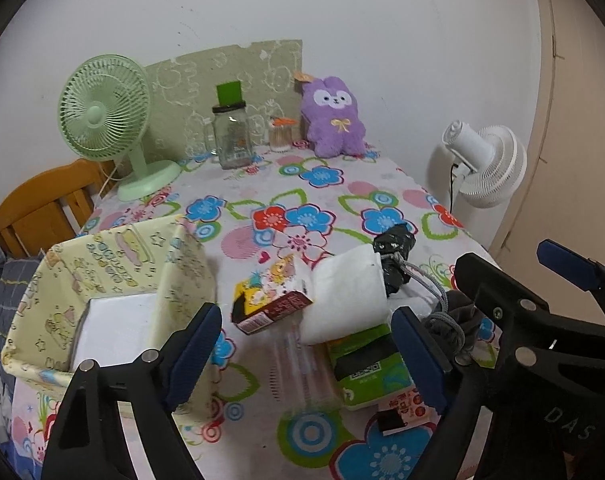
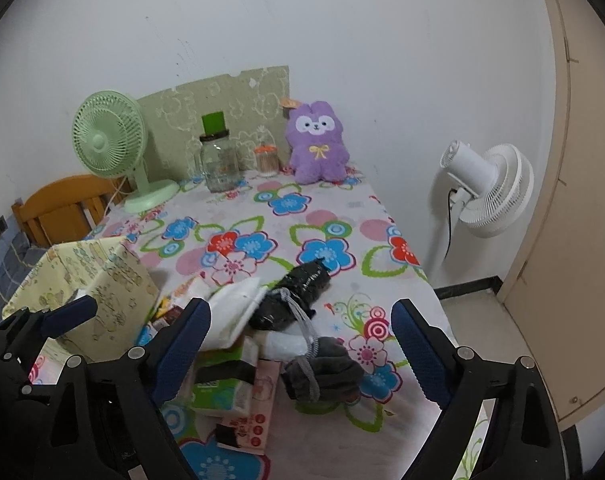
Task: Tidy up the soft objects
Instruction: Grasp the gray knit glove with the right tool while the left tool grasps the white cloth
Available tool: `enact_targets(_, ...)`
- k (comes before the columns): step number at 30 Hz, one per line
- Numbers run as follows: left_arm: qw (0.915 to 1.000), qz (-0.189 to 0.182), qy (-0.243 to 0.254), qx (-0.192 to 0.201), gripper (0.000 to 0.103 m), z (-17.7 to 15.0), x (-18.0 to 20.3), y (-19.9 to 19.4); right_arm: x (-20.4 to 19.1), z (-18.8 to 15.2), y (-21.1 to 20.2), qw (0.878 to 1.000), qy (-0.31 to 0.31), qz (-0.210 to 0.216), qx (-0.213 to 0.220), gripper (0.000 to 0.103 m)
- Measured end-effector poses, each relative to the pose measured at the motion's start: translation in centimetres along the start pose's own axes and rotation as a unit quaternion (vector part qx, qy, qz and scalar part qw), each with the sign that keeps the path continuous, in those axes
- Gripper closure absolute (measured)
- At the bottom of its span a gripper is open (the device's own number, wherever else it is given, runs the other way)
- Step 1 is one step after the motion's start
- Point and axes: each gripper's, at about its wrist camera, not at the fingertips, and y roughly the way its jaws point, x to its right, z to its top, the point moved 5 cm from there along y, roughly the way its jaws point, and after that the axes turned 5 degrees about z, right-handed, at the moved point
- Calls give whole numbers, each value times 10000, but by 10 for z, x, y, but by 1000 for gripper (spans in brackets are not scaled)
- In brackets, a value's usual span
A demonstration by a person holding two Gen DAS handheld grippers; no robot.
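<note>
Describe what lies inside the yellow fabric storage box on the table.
Inside the yellow fabric box, the left wrist view shows one white flat-topped block. Its lower part and the box floor are hidden by the walls.

Letters "DAS" in pale print on right gripper (image 1: 582, 276) body. QR code on green tissue pack (image 1: 368, 372); its print illegible.

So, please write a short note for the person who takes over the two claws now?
Left claw: open, empty, above the pile.
Right claw: open, empty, over the grey sock.
Yellow fabric bin stands left of the pile and holds one white packet.
Still on the table: white folded cloth, black bundle, green tissue pack, sock.
Left: move these into the bin.
</note>
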Motion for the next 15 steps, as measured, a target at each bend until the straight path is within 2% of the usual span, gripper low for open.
enact_targets(7, 9997, -38, 145, -200, 18, -4, 16, 20, 16, -10, 16, 9996, 162, -16, -236, 11)
enact_targets(11, 9997, -1, 202, -165, 19, -6, 22, 27, 21, -16, 26, 9990, 229, -6, -382, 11)
enact_targets(15, 9994, 40, 221, -263, 24, -9, 25, 37, 25, -22, 35, 9983, 272, -12, -508, 11)
